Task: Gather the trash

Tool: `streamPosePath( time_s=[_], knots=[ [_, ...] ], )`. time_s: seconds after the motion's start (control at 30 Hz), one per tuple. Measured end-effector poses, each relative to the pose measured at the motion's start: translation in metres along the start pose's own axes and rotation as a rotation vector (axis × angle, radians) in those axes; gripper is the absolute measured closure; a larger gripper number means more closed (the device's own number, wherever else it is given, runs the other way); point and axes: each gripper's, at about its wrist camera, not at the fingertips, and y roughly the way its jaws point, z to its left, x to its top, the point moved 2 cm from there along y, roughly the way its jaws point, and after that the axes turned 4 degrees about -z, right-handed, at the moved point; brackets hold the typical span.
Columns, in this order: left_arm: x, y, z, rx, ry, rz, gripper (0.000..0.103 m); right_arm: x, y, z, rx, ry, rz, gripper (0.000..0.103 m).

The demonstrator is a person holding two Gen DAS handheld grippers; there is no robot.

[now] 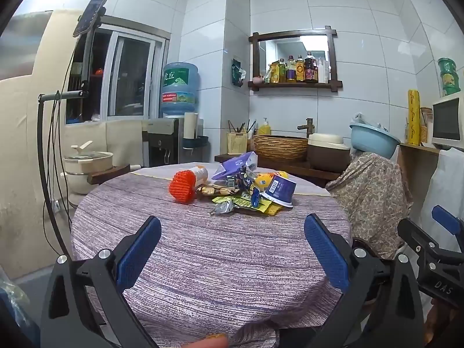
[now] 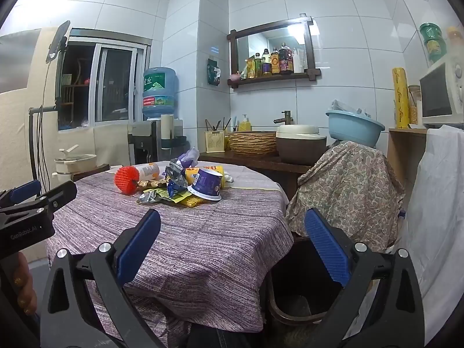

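L claw (image 1: pixel 232 249): blue-padded jaws spread wide, nothing btwn them, hovering over the near part of the round table w/ purple-grey woven cloth (image 1: pixel 203 261). R claw (image 2: pixel 232 249): same, jaws wide apart, empty, sitting over the table's right edge; we see its left pad over cloth, its right pad over the gap beside the table.

Room to move: we note a broad bare stretch of cloth btwn both claws and the trash. Table rim curves away on left and right. In the right wrist view a dark round bin (image 2: pixel 293 304) stands on the floor just beside the table edge, below the R claw. A chair draped in paisley fabric (image 2: pixel 348 188) is near the far right rim. Counter w/ woven basket (image 1: pixel 279 146) lies behind the table.

Trash pile (image 1: pixel 240 188): clustered on the far half of the table, well apart from both claws. We count an orange foam net sleeve (image 1: pixel 182 187) on the left, touching a pale bottle lying on its side (image 1: pixel 200 174); a purple crumpled bag (image 1: pixel 235 165) at back; an overturned purple-and-white paper cup (image 1: pixel 279 190) on the right; yellow and silver wrappers (image 1: pixel 240 204) in front.
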Motion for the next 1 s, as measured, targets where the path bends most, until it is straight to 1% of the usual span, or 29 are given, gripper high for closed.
streamPosePath(
  time_s=[1.0],
  knots=[
    [0.0022,0.0006,0.0061,0.001,-0.004,0.002,0.005,0.0005,-0.0008,0.0035,-0.001,0.002,0.005,0.005]
  ],
)
